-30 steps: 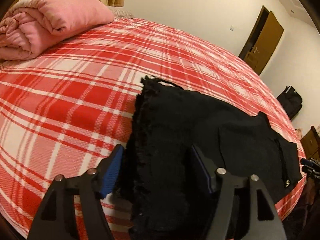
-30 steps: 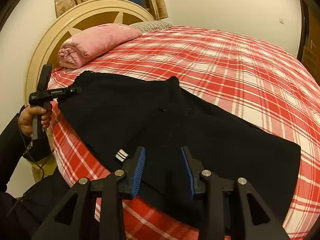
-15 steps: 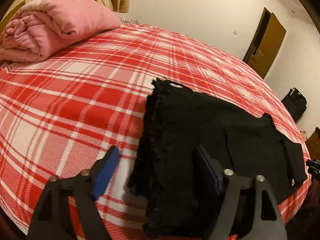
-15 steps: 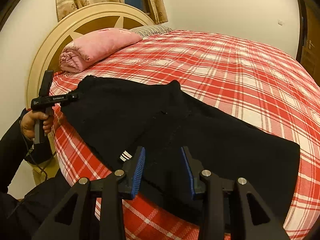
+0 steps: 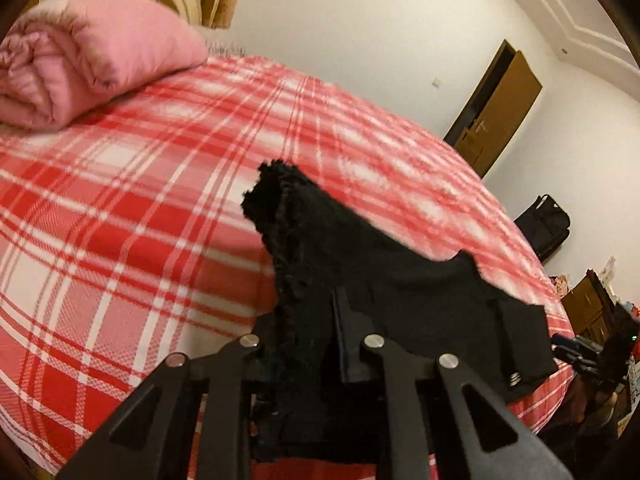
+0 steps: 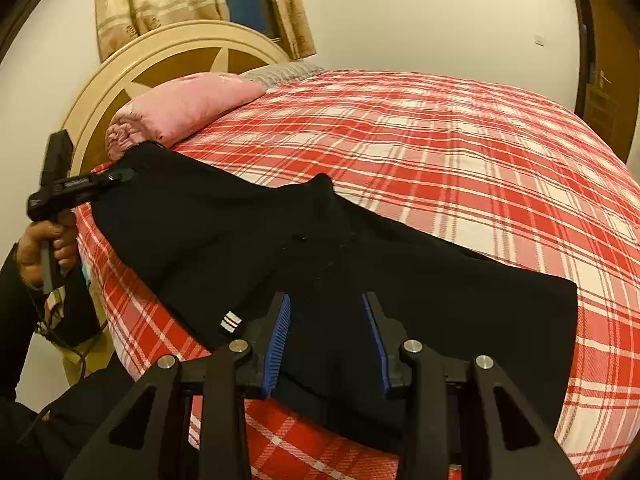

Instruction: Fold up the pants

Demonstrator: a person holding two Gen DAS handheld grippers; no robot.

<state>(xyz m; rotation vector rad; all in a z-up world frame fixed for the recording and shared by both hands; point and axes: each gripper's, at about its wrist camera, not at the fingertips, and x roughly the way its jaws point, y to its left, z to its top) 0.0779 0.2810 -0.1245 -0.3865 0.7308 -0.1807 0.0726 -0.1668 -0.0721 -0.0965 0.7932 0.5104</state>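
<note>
In the left wrist view, the left gripper is now seen clamped on the frayed hem end of the black pants, whereas a second ago its jaws stood wide on either side of that edge. The gripped cloth has been raised off the red plaid bedspread, and a peaked fold stands up beyond the fingers. The bed surface is blurred. In the right wrist view, the right gripper is held as before, jaws apart, over the near edge of the pants with nothing between the blue pads. The pants are laid across the near side of the bed, flat and dark, with a small white striped tag at the near edge. Farther back, a rolled pink quilt is seen against the headboard.
</note>
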